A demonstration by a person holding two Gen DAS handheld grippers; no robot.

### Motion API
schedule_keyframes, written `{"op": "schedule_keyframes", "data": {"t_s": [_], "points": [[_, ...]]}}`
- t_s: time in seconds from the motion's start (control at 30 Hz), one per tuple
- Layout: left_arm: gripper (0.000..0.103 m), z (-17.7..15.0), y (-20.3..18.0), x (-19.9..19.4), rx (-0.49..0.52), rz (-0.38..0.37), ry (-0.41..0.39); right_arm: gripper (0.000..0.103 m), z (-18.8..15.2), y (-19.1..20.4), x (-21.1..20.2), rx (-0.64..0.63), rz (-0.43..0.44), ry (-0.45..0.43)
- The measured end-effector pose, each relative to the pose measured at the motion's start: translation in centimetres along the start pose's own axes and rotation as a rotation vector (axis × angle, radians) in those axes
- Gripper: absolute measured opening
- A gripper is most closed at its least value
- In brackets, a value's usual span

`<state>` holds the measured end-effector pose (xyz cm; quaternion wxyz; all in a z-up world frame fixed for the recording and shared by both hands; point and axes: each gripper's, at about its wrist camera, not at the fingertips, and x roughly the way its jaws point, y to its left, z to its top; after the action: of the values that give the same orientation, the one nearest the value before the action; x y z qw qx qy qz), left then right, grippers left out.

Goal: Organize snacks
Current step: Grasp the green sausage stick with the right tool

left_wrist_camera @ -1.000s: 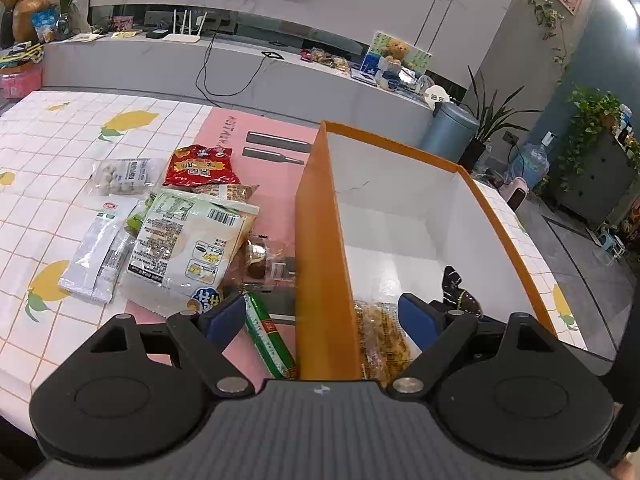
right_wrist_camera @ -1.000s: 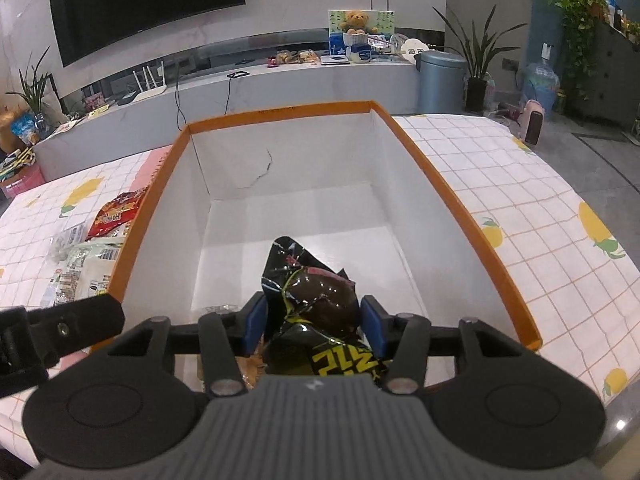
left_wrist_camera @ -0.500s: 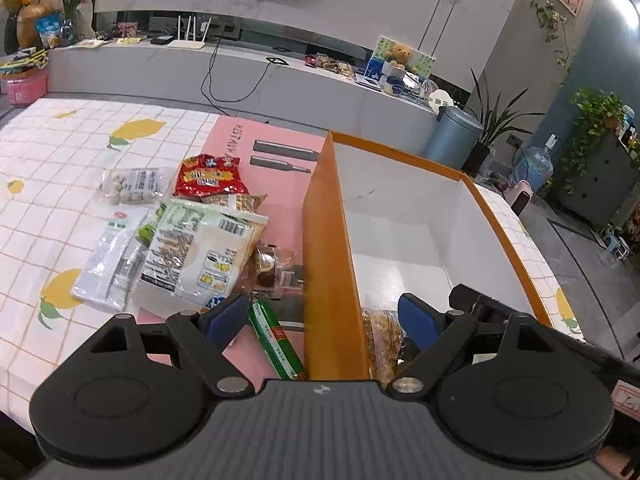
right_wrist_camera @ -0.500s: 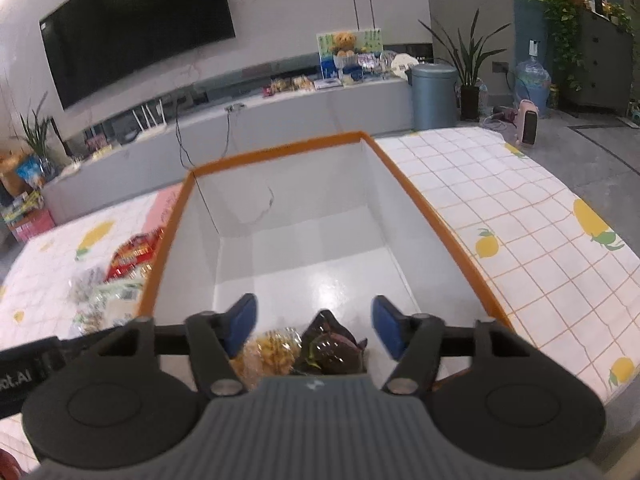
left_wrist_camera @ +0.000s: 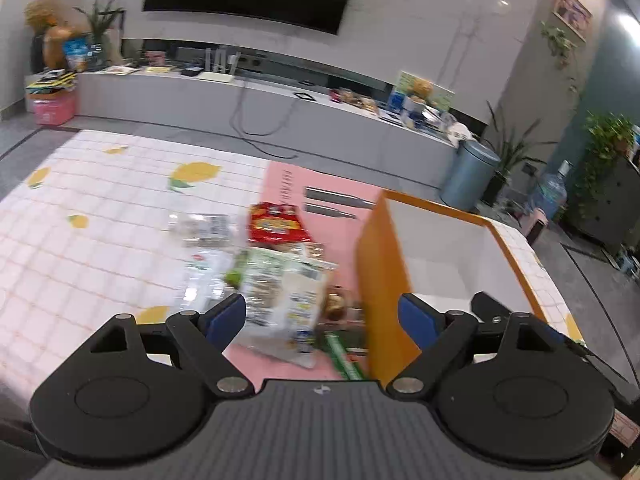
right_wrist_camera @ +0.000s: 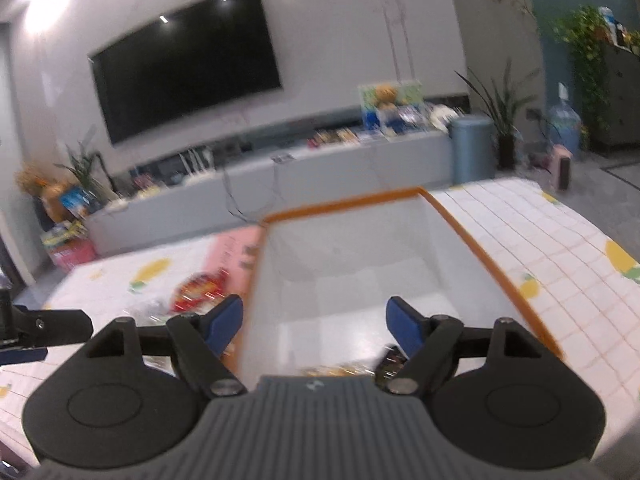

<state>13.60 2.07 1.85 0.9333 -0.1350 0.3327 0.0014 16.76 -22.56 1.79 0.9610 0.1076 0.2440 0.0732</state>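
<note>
An orange-rimmed white box (left_wrist_camera: 382,264) stands on the table; it also shows in the right wrist view (right_wrist_camera: 472,240). Loose snacks lie left of it: a red bag (left_wrist_camera: 276,224), a white-green packet (left_wrist_camera: 280,292), a clear packet (left_wrist_camera: 204,224) and a green stick (left_wrist_camera: 344,362). My left gripper (left_wrist_camera: 322,318) is open and empty, raised above the snacks and the box's left wall. My right gripper (right_wrist_camera: 314,322) is open and empty above the box's near end. A dark packet (right_wrist_camera: 390,362) and a yellow snack (right_wrist_camera: 332,371) lie in the box below it.
A pink mat (left_wrist_camera: 324,188) lies under the snacks on a lemon-print tablecloth (left_wrist_camera: 80,216). A long grey counter (left_wrist_camera: 280,120) and a TV stand behind the table. A blue-grey bin (left_wrist_camera: 468,174) and plants are at the back right.
My right gripper opened and let go of the dark packet, which now lies in the box, then rose and pulled back. My left gripper also rose and drew back, staying open.
</note>
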Motion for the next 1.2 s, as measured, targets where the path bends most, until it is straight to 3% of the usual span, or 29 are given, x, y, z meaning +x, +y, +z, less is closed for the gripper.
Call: {"op": "schedule_keyframes", "data": {"t_s": [0.17, 0.33, 0.47, 0.53, 0.67, 0.8, 0.97, 1.07, 1.2], "points": [[0.1, -0.4, 4.4, -1.8, -0.048, 0.032, -0.018, 0.069, -2.1, 3.3, -2.0, -0.055, 0.126, -0.123], [0.1, -0.8, 8.5, -1.1, -0.099, 0.059, 0.002, 0.057, -5.4, 7.2, -2.1, -0.157, 0.152, -0.124], [0.101, -1.5, 10.1, 0.4, -0.096, 0.066, 0.012, 0.048, -8.6, 10.0, -0.8, -0.292, 0.11, -0.066], [0.1, -1.9, 10.5, 1.2, -0.096, 0.063, 0.034, 0.034, -10.1, 10.8, -0.1, -0.352, 0.058, -0.038], [0.101, -2.8, 11.2, 2.5, -0.1, 0.061, 0.073, 0.028, -12.0, 11.4, 2.4, -0.424, -0.061, 0.008], [0.1, -3.4, 11.3, 3.7, -0.089, 0.058, 0.096, 0.019, -12.6, 11.0, 4.6, -0.468, -0.108, 0.035], [0.1, -3.7, 10.9, 4.6, -0.084, 0.04, 0.12, 0.019, -13.5, 12.4, 6.4, -0.524, -0.209, 0.031], [0.1, -3.8, 10.6, 4.6, -0.073, 0.046, 0.123, 0.026, -13.3, 13.1, 7.5, -0.483, -0.272, 0.035], [0.101, -3.6, 10.6, 4.1, -0.085, 0.036, 0.098, 0.035, -12.6, 13.3, 9.3, -0.423, -0.314, 0.117]]}}
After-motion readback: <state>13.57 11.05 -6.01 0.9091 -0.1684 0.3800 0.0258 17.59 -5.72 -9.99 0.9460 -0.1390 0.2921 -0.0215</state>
